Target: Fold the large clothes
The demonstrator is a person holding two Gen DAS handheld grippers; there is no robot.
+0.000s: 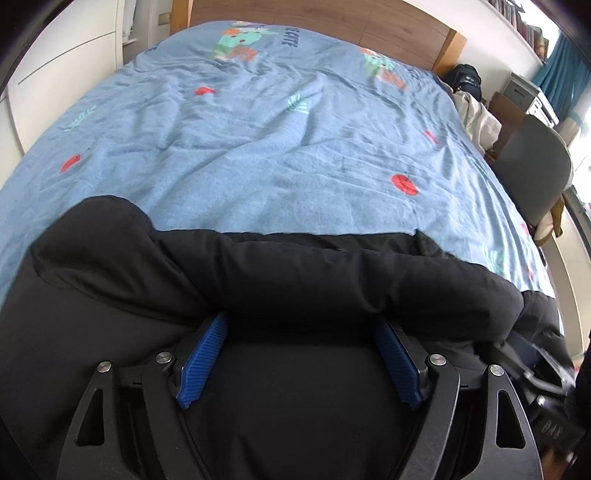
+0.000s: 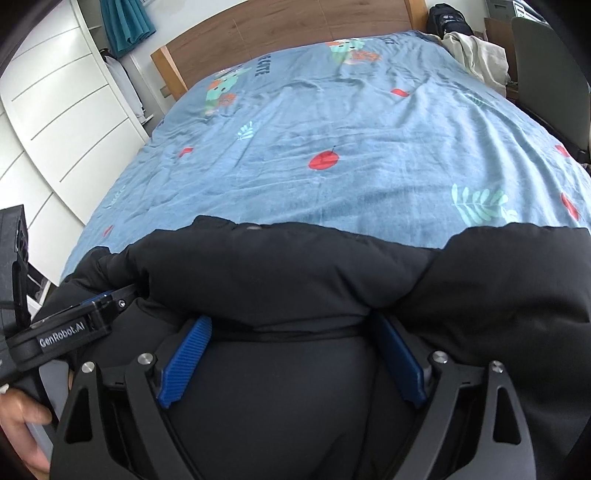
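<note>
Both tools are seen spread wide, their ribbed blue pads set well apart over the bulky black padded jacket [image 1: 258,280]. On the left tool [image 1: 301,325] the tips of the blue pads [image 1: 201,363] are tucked under a thick rolled fold of the jacket, and no cloth is pinched between them. The right tool [image 2: 291,326] is placed likewise, with its blue pads [image 2: 183,362] open and their tips hidden beneath a puffy fold.

The jacket is spread across the near end of the bed, on a wrinkled light blue bedsheet printed with red fruit, green leaves and cartoon figures [image 1: 295,129]. Dark lettering is printed on the sheet near the wooden headboard [image 2: 280,29]; in the right wrist view only the letters "CUTE" can be read, upside down.

In the right wrist view the left tool's black body is seen at the left edge, and the white label "GenRobot.AI" [image 2: 62,338] is read on its side. It is gripped by a bare hand [image 2: 18,428].

A white drawer cabinet [image 2: 55,122] is seen beside the bed, and a teal curtain [image 2: 125,22] is hung behind it. A grey chair back [image 1: 532,166] is seen on the other side.
</note>
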